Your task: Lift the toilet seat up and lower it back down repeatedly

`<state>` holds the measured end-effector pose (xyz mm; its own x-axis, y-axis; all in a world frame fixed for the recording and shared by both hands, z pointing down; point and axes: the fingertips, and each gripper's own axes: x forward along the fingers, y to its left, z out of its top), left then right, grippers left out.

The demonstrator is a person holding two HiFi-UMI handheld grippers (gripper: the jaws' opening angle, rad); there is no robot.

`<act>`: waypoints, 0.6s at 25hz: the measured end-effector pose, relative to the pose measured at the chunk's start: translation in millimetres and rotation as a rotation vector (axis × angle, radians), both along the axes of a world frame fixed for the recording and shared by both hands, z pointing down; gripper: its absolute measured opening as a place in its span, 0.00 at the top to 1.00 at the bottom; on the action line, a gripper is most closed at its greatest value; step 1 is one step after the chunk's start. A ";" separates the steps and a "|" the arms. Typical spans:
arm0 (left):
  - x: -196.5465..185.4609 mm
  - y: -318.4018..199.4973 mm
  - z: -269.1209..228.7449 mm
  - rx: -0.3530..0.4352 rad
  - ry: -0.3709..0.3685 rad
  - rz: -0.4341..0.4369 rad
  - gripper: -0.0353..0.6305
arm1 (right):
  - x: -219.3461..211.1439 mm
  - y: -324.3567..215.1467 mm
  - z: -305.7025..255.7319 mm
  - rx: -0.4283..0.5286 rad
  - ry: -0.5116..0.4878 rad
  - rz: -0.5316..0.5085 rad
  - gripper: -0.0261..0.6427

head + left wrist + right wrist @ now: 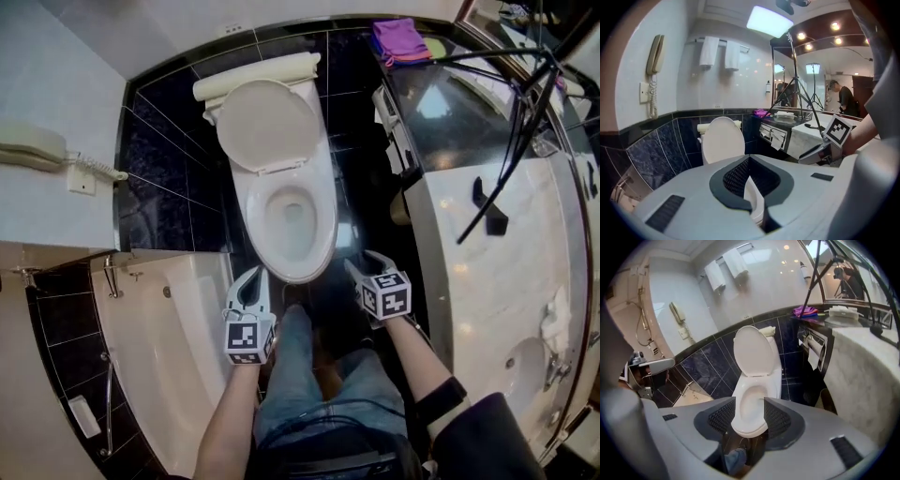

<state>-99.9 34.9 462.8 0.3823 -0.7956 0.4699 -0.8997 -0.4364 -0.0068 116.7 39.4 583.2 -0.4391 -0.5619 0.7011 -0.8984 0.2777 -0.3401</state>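
Toilet seat (325, 225) lay flat on the bowl at frame centre, lid (267, 125) upright above it. Left gripper (260, 274) fingertips together, empty, just lower left of the seat's front. Right gripper (367, 264) fingers wide apart, empty, lower right of it, not touching
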 end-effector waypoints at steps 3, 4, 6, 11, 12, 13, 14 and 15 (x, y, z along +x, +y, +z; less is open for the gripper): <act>5.4 -9.8 44.2 -0.009 -0.004 0.032 0.95 | -0.8 -7.7 60.8 -0.068 -0.056 0.050 0.65; 5.5 -12.3 59.3 -0.013 -0.009 0.035 0.95 | -1.8 -8.6 82.5 -0.094 -0.079 0.066 0.65; 3.5 -17.1 89.3 -0.023 -0.016 0.025 0.95 | -3.5 -9.5 127.2 -0.148 -0.122 0.099 0.65; 3.9 -25.7 151.9 -0.037 -0.033 0.039 0.95 | -10.1 -9.1 227.6 -0.251 -0.199 0.186 0.65; 3.5 -27.1 162.2 -0.039 -0.037 0.043 0.95 | -12.5 -8.7 243.0 -0.266 -0.205 0.194 0.65; 2.8 -28.0 171.8 -0.042 -0.038 0.043 0.95 | -15.3 -7.7 257.3 -0.283 -0.215 0.201 0.65; 2.1 -28.6 180.4 -0.046 -0.036 0.040 0.95 | -18.4 -6.1 270.4 -0.302 -0.230 0.212 0.65; 1.5 -29.3 187.8 -0.052 -0.032 0.034 0.95 | -21.6 -5.0 282.3 -0.322 -0.253 0.229 0.65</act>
